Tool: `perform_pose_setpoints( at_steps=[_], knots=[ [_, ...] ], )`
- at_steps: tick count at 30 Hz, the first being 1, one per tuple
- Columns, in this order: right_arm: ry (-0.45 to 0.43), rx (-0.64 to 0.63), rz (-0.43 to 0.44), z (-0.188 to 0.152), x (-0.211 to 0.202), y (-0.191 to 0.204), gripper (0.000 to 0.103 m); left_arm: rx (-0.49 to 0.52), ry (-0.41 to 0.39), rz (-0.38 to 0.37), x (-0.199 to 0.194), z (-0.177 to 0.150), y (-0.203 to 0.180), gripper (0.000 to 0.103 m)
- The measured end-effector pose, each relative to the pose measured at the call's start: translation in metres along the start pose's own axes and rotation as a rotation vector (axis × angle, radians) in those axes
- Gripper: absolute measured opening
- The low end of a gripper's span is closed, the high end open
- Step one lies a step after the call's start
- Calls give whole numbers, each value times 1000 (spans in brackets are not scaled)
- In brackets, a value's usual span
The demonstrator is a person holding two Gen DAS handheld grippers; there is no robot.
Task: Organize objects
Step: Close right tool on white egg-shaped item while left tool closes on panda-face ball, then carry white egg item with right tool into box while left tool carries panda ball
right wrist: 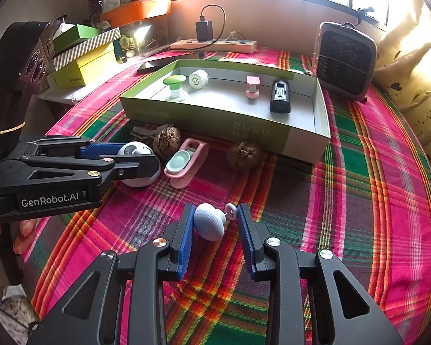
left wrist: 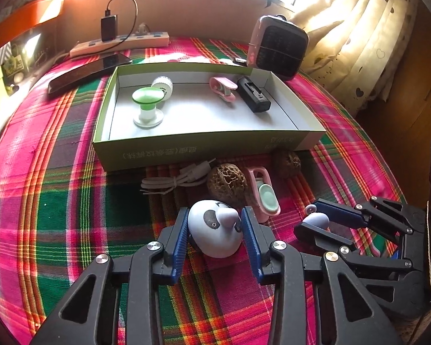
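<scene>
Here both claws, left [left wrist: 215, 224] and right [right wrist: 212, 215], lie low.

Right gripper [right wrist: 215, 215] open around lavender knob [right wrist: 208, 225]; left gripper [right wrist: 142, 158] straddling panda toy [right wrist: 138, 152].

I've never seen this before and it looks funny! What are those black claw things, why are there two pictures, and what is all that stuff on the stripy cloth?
The claws are grabbers a person holds, one per hand, each carrying a camera. One picture looks along the left gripper, whose open fingers sit around a white panda toy. The other looks along the right gripper, open around a pale blue knob. On the checked cloth lie two walnuts, a pink clip and a white cable. The green box holds a green stopper, another pink clip and a black gadget.
</scene>
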State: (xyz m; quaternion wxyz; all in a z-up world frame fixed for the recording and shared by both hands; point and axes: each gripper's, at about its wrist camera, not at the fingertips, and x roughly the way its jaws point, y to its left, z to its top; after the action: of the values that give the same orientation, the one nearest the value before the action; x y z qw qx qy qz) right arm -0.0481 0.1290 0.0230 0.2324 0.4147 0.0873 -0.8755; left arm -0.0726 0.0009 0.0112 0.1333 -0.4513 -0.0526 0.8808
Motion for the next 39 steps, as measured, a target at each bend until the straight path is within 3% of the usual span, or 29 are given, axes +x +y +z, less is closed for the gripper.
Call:
perform_pose_setpoints(
  at_steps=[7, 13, 39],
  knots=[
    [0, -1, -2, -1, 0, 0, 32, 20, -8, 13, -2, 0, -3, 33],
    [1, -2, -1, 0, 0, 0, 32, 27, -1, 5, -1, -1, -5, 26],
    [-1, 1, -6, 0, 0, 0, 32, 31, -7, 24, -3, -3, -5, 25]
  ],
)
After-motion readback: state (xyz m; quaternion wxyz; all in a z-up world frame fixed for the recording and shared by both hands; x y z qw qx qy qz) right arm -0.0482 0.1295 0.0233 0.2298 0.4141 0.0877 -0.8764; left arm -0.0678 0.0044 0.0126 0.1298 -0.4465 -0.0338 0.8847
